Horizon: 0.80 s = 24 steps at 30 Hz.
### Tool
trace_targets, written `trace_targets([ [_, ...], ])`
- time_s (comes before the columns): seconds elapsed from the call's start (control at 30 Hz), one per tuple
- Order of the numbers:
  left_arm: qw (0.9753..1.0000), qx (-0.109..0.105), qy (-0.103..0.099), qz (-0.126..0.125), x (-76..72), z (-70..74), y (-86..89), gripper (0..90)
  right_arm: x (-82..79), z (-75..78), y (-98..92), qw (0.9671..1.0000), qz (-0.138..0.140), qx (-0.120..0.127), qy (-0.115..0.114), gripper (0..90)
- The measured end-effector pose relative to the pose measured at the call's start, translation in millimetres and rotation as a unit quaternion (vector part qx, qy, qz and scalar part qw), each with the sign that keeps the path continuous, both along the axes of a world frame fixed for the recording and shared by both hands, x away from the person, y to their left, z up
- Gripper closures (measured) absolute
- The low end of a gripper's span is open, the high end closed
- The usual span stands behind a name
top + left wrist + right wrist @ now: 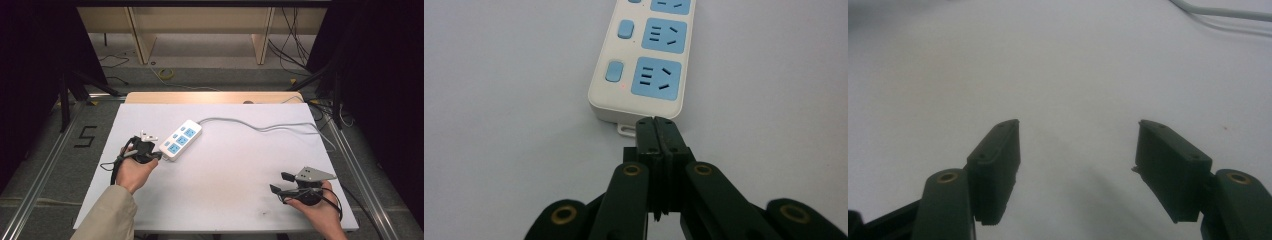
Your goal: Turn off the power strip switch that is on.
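Where left tool (656,131) meets: power strip (644,60).

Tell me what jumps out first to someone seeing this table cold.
The white power strip with blue sockets lies left of centre on the table, its cord running off to the right edge. The left gripper sits shut at the strip's near end, its tips at the casing. The right gripper hangs open over bare table at the near right.

High view overlooks the table (225,150); left gripper view (close) shares its power strip (644,60).
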<state>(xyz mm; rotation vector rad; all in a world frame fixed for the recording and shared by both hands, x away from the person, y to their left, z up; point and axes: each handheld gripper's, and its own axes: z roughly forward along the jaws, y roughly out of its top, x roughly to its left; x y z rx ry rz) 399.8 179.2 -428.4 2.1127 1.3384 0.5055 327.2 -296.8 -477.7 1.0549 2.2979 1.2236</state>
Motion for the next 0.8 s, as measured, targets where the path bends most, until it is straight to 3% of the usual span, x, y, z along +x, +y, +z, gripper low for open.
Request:
trace_targets([
  [0.8, 1.0000, 0.003, 0.003, -0.002, 11.2, 0.6, -5.0, 89.7, -3.0, 0.2, -2.6, 1.0000, -0.005, 0.000, 0.001, 35.2],
])
